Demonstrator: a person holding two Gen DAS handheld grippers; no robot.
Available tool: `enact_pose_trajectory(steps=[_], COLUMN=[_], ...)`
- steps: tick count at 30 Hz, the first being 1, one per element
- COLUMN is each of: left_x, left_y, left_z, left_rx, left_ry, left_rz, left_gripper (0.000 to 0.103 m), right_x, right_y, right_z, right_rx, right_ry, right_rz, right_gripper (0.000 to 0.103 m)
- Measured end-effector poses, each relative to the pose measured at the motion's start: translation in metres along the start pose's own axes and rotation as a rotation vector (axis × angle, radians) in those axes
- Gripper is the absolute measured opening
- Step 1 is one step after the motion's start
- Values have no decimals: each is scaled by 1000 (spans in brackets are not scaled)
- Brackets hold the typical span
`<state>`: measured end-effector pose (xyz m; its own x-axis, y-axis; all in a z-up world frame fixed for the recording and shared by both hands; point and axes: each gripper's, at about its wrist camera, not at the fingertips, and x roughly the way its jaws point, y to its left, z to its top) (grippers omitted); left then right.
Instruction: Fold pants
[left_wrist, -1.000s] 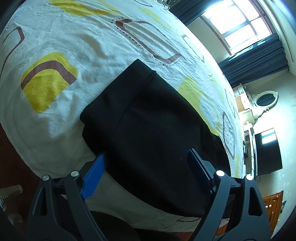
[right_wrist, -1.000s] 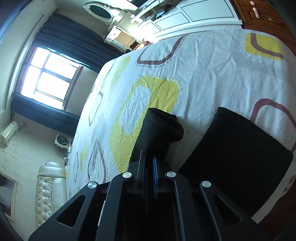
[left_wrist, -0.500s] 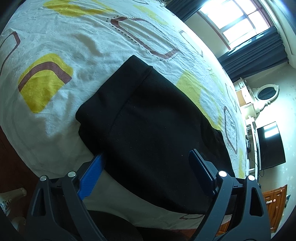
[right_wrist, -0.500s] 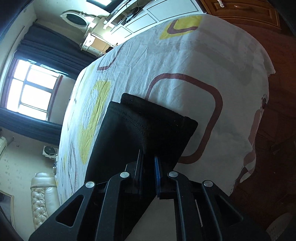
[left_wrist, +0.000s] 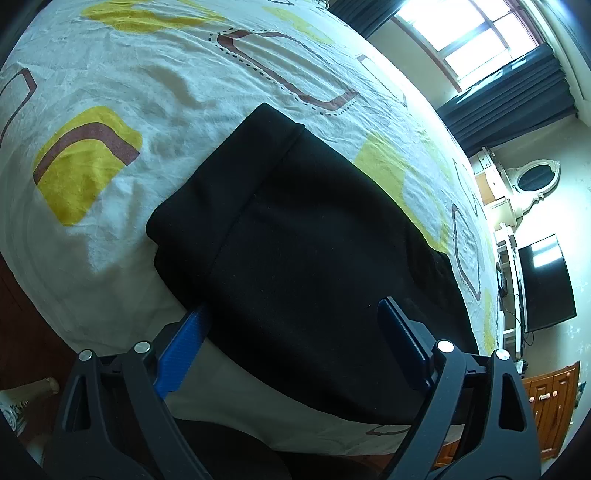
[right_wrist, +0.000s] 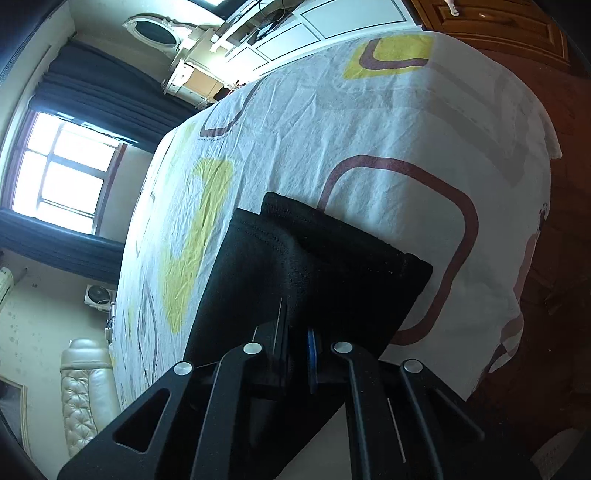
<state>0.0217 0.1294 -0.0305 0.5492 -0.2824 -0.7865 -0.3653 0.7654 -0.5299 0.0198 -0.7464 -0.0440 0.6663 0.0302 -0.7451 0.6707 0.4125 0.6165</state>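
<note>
Pinching the black pants (right_wrist: 314, 266), the right tool (right_wrist: 295, 332) is closed; left tool (left_wrist: 291, 325) gapes wide.

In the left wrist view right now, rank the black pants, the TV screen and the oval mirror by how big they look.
1. black pants, by far the largest.
2. TV screen.
3. oval mirror, smallest.
Pants lie nearest the camera, so this ranks looks, not true size.

Bed with wrinkled white cotton sheet printed with yellow blocks and maroon rounded-square outlines (left_wrist: 110, 92) fills upper left and centre of left wrist frame, centre and right of right wrist frame (right_wrist: 369, 118). Folded black fabric pants (left_wrist: 314, 240) lie flat on sheet, centre frame, near bed's lower edge; layered hems visible mid-frame in right wrist view (right_wrist: 325, 258).
</note>
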Motion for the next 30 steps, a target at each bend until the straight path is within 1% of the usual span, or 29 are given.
enact_pose_trajectory(steps=[3, 5, 6, 8, 10, 11, 14, 16, 17, 19, 20, 21, 22, 23, 24, 25, 26, 27, 28, 30], left_x=[-1, -1, 0, 1, 2, 1, -1, -2, -2, -1, -1, -1, -1, -1, -1, -1, -1, -2, -4, -11], left_y=[0, 0, -1, -2, -4, -4, -4, -3, -3, -2, -2, -2, -3, -4, -4, -5, -5, -6, -8, -11], left_z=[-1, -1, -1, -1, -1, -1, -1, -1, 0, 0, 0, 0, 0, 0, 0, -1, -1, -1, -1, -2], left_rx=[-5, -5, -2, 9, 20, 25, 22, 15, 11, 9, 10, 12, 15, 18, 21, 22, 26, 32, 36, 36], left_ry=[-3, -2, -2, 1, 2, 1, -4, -4, -3, -2, -2, -1, -1, -1, -1, -3, -4, -6, -11, -43], left_rz=[-2, -1, 1, 6, 11, 13, 6, 1, -1, -3, -1, 0, 2, 4, 4, 3, 2, -3, -9, -36], left_gripper=[91, 91, 91, 91, 91, 91, 91, 91, 91, 91, 91, 91, 91, 91, 91, 91, 91, 91, 91, 91], right_x=[-25, -39, -39, -25, -14, -13, -15, -16, -18, -29, -36, -46, -53, -56, -57, -53, -47, -39, -32, -16], right_y=[10, 4, -4, -21, -37, -37, -31, -34, -39, -46, -47, -48, -50, -51, -49, -44, -36, -26, -17, -6], right_z=[-2, -7, -10, -13, -15, -15, -12, -7, -5, -1, 1, 2, 6, 11, 17, 23, 29, 35, 39, 47], right_rx=[-34, -37, -35, -32, 10, 12, -32, -12, 5, 19, 14, 6, -3, -17, -35, -67, -109, -153, -193, -247], right_ry=[-79, -126, -129, -91, -77, -86, -106, -107, -109, -139, -176, -226, -260, -261, -248, -218, -175, -135, -106, -39], right_rz=[24, 21, 4, -48, -26, -17, -39, -40, -31, -46, -96, -152, -174, -169, -143, -98, -70, -55, -47, -31], right_gripper=[6, 6, 6, 6, 6, 6, 6, 7, 10, 24, 35, 42, 46, 48, 49, 50, 59, 63, 64, 69])
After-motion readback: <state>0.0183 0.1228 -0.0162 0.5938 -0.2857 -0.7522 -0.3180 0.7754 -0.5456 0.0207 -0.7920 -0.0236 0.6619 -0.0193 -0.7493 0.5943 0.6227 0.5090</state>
